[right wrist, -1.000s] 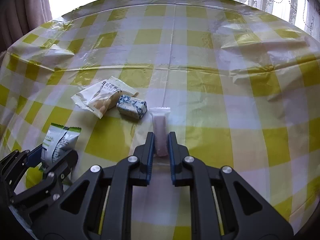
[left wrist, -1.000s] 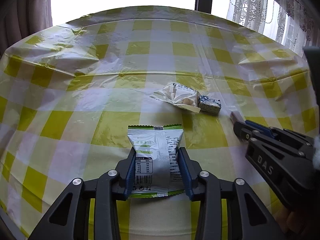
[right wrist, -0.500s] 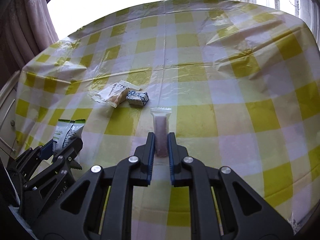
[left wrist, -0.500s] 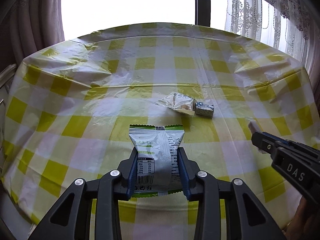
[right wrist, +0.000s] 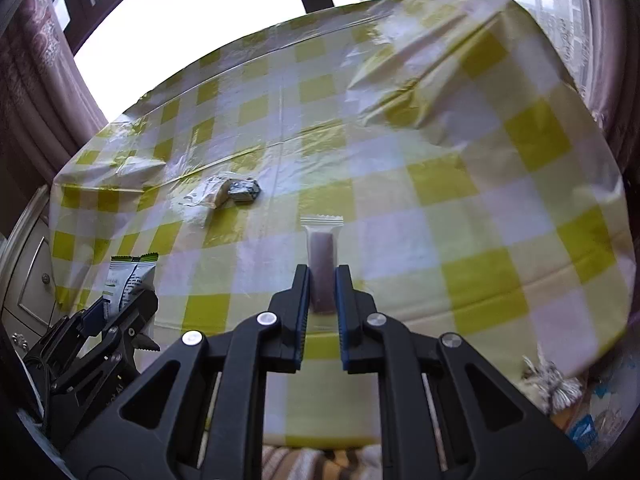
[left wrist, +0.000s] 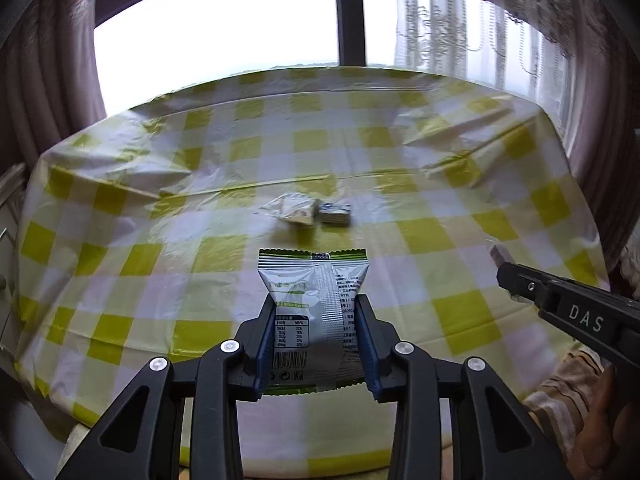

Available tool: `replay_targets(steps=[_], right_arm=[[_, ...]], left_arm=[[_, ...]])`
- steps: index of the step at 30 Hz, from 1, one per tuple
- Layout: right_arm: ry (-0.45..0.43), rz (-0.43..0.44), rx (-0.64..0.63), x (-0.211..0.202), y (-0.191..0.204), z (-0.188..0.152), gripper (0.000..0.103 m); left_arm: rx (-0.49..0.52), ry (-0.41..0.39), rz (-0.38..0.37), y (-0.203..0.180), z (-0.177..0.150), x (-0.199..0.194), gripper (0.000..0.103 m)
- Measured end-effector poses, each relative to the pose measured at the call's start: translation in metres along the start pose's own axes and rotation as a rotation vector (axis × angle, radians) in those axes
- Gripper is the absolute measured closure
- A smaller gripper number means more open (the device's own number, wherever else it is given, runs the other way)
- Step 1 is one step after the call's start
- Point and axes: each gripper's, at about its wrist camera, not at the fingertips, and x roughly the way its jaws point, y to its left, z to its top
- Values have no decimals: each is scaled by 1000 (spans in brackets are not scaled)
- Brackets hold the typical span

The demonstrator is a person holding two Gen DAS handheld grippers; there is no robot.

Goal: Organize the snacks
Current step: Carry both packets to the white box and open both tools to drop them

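Both claws have lifted back from the worktop [left wrist: 440, 236]. Left claw [left wrist: 316, 320] grips the green packet [left wrist: 312, 300]; right claw [right wrist: 323, 292] pinches the pink bar [right wrist: 321, 256], which could slip from that end-only hold

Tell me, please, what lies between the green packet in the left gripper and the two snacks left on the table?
Nothing: in the left wrist view only bare checked cloth separates the green packet from the clear-wrapped snack and blue-and-white one.

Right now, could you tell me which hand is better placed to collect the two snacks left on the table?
Neither is free: left gripper clamps the green packet, right gripper the pink bar. Probably left; the leftover snacks lie straight ahead.
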Motion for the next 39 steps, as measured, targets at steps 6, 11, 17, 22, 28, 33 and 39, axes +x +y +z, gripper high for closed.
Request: replay_targets(steps=[6, 11, 17, 22, 28, 33, 39], right_arm=[[-11, -8, 48, -24, -24, -8, 88], [-9, -27, 90, -40, -49, -17, 87], [-23, -54, 144, -70, -86, -33, 87], [-6, -102, 190, -88, -117, -53, 87], [24, -162, 248, -99, -149, -72, 87], [34, -222, 285, -107, -171, -77, 87], [47, -292, 347, -112, -192, -77, 78]], left_arm=[[38, -6, -62, -26, -1, -14, 66], [54, -1, -115, -42, -1, -22, 66], [97, 1, -230, -76, -5, -34, 66], [151, 8, -329, -106, -9, -44, 66], [200, 37, -442, -134, -12, -50, 66], [253, 62, -539, -160, -19, -58, 66], [327, 114, -712, -187, -30, -68, 63]])
